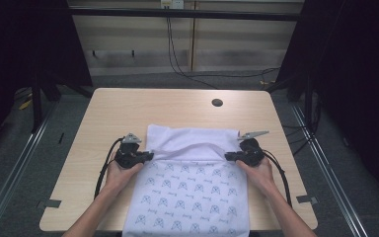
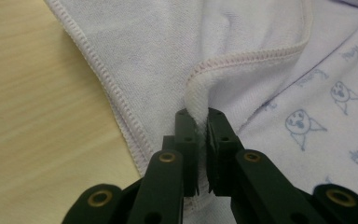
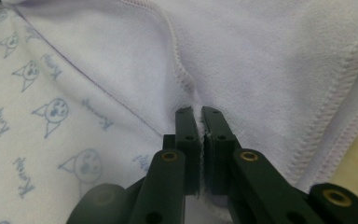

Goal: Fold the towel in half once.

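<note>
Lying flat on the table (image 1: 128, 106), the cloth (image 1: 192, 197) is reaching down to the near edge, with little blue faces printed on it. The left gripper (image 2: 200, 122) is pinching the cloth's stitched edge tight, its jaws almost shut on the fold. The right gripper (image 3: 196, 116) is squeezing the other side of that edge the same way. Both hands are holding the folded-back strip across the cloth.

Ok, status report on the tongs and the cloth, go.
Left tongs shut on the cloth hem. Right tongs shut on the opposite edge. Cloth half folded, printed side up, on the table. Nothing in the way.
</note>
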`<state>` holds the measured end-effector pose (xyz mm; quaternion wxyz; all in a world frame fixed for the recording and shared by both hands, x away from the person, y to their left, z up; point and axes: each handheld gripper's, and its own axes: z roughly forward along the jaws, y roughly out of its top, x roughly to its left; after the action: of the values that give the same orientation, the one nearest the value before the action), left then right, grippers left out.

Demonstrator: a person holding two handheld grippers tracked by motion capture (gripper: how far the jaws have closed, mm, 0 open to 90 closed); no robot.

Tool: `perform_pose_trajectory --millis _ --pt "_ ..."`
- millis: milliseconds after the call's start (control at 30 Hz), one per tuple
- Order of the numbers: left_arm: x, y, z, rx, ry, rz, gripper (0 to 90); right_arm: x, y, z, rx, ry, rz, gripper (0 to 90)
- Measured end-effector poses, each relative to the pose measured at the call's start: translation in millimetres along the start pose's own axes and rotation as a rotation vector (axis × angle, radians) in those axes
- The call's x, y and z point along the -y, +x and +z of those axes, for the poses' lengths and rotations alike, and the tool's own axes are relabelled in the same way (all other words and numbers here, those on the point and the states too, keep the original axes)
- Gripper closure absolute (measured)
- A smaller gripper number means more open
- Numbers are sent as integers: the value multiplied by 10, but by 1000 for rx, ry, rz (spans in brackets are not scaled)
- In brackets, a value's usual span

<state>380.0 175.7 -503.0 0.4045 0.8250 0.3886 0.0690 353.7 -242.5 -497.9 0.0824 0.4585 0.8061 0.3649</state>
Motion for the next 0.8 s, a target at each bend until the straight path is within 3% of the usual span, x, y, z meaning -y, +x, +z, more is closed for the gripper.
perform_pose_trajectory --millis 100,133,233,333,367,400,433,533,567,633,700,800 --pt "-31 60 3 -29 4 3 849 -93 -22 86 9 -4 -3 867" --pt "-30 118 12 -43 -19 -20 849 -177 -47 175 6 -14 9 868" --pt "-20 181 9 -42 -34 -28 849 -258 -57 244 17 -12 9 868" --pt "-78 260 30 -59 -23 -13 849 -369 -71 332 30 -4 11 868" --pt "-126 313 76 -82 -27 -65 849 -441 -85 397 51 -8 16 868" --pt "-126 313 76 -82 -27 -65 849 -476 -101 433 59 -14 20 868" --pt "-182 328 139 -113 -35 -61 849 -513 -124 470 64 -22 35 869" --pt "-217 358 160 -116 -30 -44 849 -621 -176 554 101 -25 54 868" --pt "-219 426 172 -109 -46 -67 849 -648 -198 579 112 -30 58 868" --pt "-221 461 179 -106 -52 -75 848 -673 -224 604 110 -35 71 869" --pt "-265 525 221 -92 -66 -120 848 -743 -311 668 116 -56 155 869" --pt "-313 574 251 -101 -61 -112 848 -846 -292 724 160 -28 137 869"
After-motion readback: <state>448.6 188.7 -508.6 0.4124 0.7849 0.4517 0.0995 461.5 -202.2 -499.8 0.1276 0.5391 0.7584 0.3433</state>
